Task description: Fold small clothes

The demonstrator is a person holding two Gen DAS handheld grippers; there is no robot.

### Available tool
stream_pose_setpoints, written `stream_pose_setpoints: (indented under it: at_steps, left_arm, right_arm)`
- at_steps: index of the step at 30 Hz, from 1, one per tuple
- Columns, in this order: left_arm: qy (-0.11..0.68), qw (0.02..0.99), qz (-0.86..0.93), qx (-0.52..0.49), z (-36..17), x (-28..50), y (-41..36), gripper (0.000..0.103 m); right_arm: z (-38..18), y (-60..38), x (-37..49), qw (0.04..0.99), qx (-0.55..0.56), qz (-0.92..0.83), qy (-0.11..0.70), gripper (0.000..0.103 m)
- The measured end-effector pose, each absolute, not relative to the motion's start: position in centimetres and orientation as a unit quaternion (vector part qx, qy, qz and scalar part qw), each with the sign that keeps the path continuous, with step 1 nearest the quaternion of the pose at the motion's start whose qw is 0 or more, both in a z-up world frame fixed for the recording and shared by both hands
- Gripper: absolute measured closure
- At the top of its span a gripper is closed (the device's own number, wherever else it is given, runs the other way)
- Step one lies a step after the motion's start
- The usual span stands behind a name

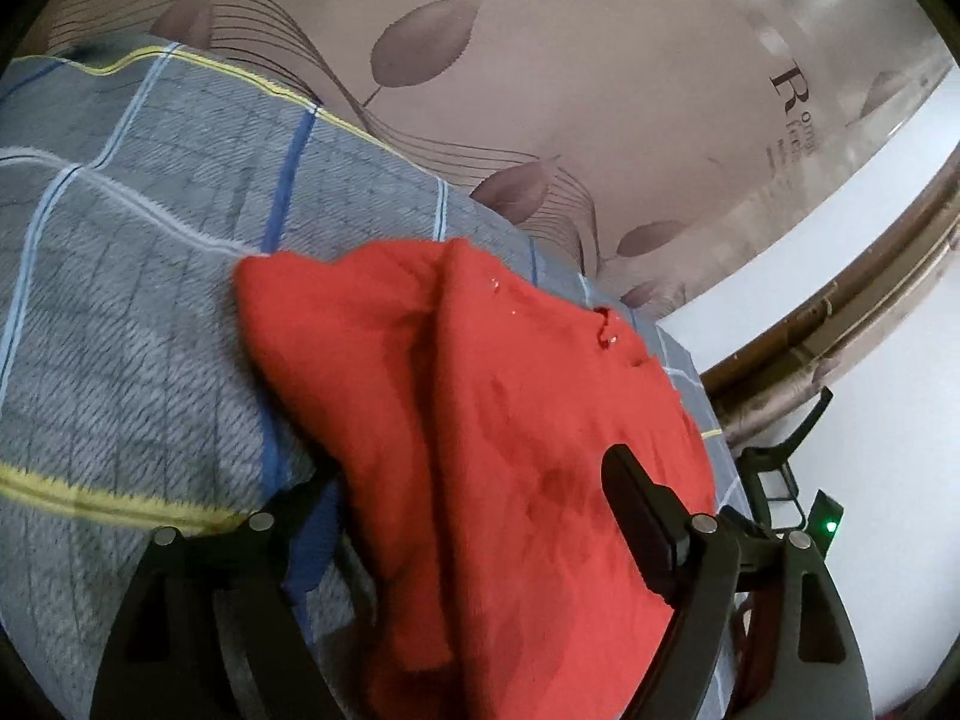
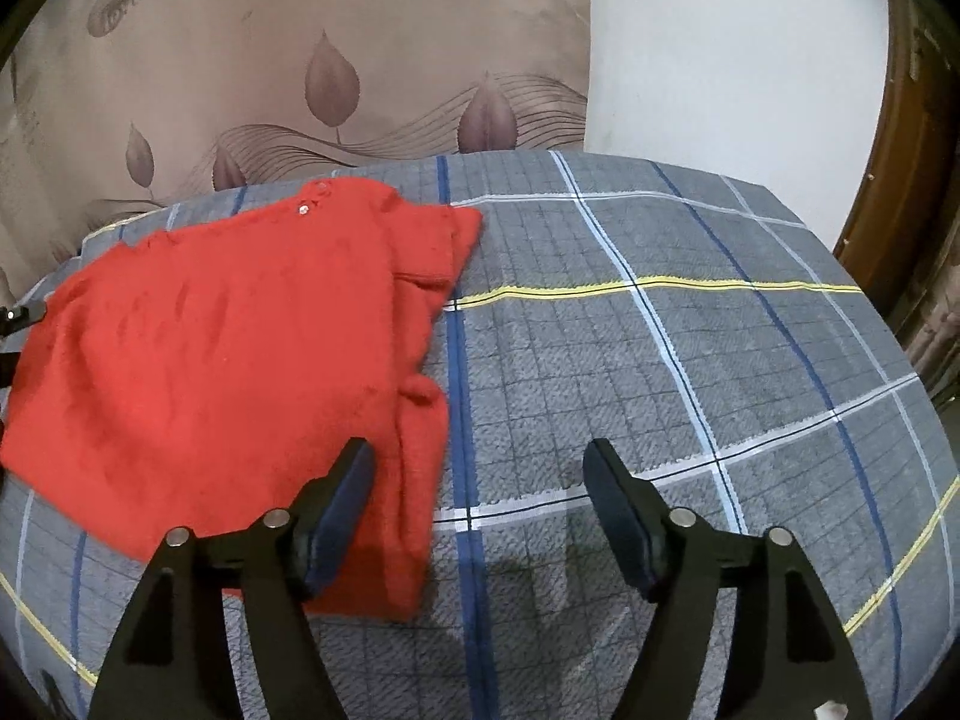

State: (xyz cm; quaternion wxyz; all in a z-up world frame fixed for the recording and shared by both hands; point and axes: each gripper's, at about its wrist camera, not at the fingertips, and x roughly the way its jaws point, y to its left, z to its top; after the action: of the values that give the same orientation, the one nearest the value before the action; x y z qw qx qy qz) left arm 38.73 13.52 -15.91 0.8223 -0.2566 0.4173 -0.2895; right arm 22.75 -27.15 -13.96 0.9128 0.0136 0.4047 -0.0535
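Red knit fabric is filling the near field of the left wrist view, where the left gripper (image 1: 480,540) is standing with its jaws wide apart over the garment; one finger is lying above the cloth and the other is partly hidden under its edge, so it is not pinching anything. In the right wrist view the right gripper (image 2: 480,504) is likewise spread open, hovering just beside the near right edge of the red sweater (image 2: 228,360), one finger over the fabric and one over bare bedding.

The sweater is lying on the grey checked blanket (image 2: 690,390), toward its left half in the right wrist view. Its right side appears to be turned in already: a long doubled strip is running from the near hem up toward the collar, where small buttons (image 2: 303,210) are showing. By my judgement the fold is partly done; the other side and the final halving seem to be waiting, though the left portion is too close to the frame edge to be sure.

Room is looking generous on the right, where a wide stretch of blanket is lying uncovered. Farther back, the garment's collar end is sitting near the blanket's far edge, just before the leaf-patterned headboard (image 2: 300,60), so moves that way are cramped. A white wall (image 2: 720,48) and a brown wooden frame (image 2: 888,180) are closing off the far right.
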Motion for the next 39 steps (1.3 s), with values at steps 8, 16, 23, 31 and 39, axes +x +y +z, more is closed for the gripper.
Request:
stream_pose_setpoints:
  at_steps: [8, 16, 23, 31, 39]
  left_arm:
    - [0.419, 0.822, -0.301, -0.241, -16.0, 39.5, 12.5, 0.041]
    - [0.426, 0.826, -0.281, -0.239, -16.3, 39.2, 12.5, 0.07]
    - [0.409, 0.872, -0.218, -0.156, -15.4, 38.0, 10.9, 0.07]
    - [0.411, 0.878, -0.202, -0.138, -15.6, 38.1, 10.7, 0.07]
    - [0.412, 0.882, -0.192, -0.124, -15.6, 38.0, 10.2, 0.07]
  right_arm:
    - [-14.4, -27.0, 23.1, 0.908, 0.004, -0.06, 0.416, 0.025]
    - [-14.5, -26.8, 23.2, 0.906, -0.003, -0.067, 0.418, 0.02]
    - [-14.7, -26.8, 23.5, 0.904, 0.0, -0.059, 0.424, 0.017]
    - [-15.0, -27.2, 23.8, 0.9, 0.014, -0.044, 0.433, 0.017]
    - [-15.3, -27.6, 24.1, 0.893, 0.028, -0.051, 0.445, 0.0]
